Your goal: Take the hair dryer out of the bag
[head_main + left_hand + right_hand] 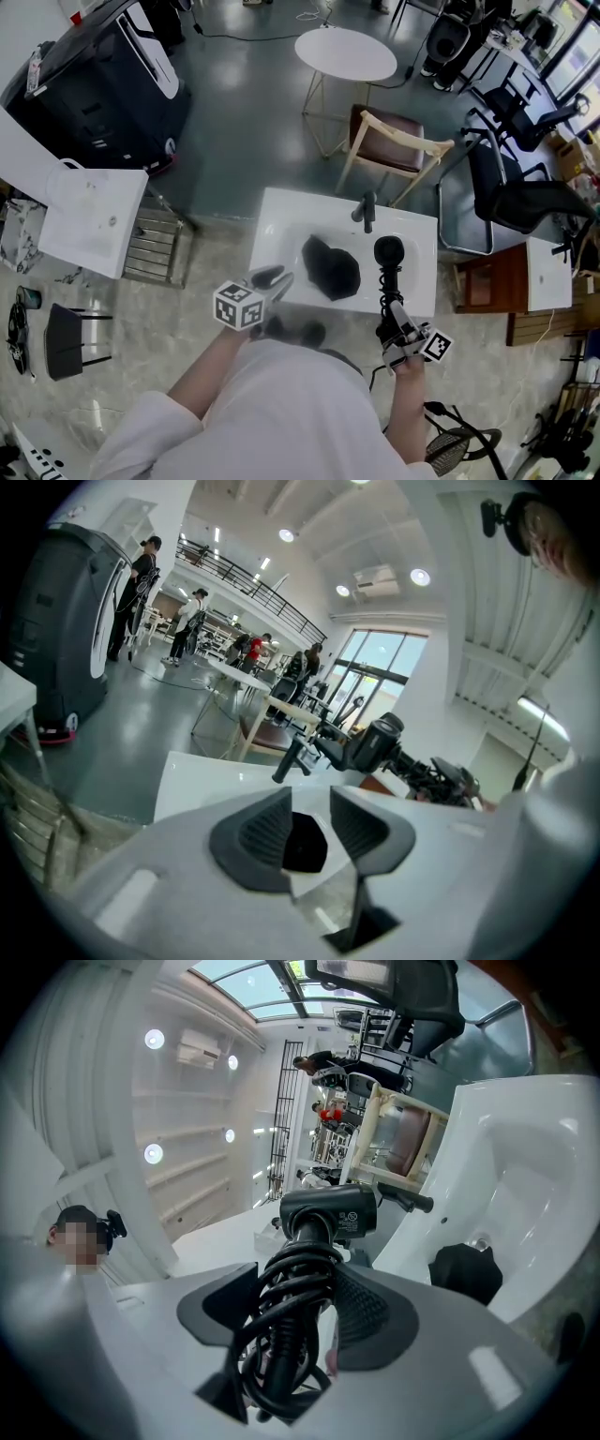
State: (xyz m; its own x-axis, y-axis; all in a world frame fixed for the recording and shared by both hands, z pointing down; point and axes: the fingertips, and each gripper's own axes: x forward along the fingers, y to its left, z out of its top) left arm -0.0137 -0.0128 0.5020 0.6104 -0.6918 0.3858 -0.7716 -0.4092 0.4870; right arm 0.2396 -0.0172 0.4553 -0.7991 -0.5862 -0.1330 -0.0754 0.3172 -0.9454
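Note:
The black hair dryer [388,253] stands upright over the right side of the white sink [281,206], with its cord coiled round the handle. My right gripper [394,323] is shut on that handle and cord; in the right gripper view the hair dryer [328,1213] rises from between the pads of the right gripper [300,1302]. The black bag [330,268] lies crumpled in the basin, apart from the dryer. My left gripper [272,281] hovers open at the sink's front left edge, with nothing held. In the left gripper view, the left gripper [309,808] shows the dark bag [302,844] through its gap.
A dark faucet [367,212] stands at the sink's back rim. Behind the sink are a wooden chair [394,142] and a round white table [345,54]. A large black machine [94,94] and a white panel [89,220] are at the left, a black office chair [511,192] at the right.

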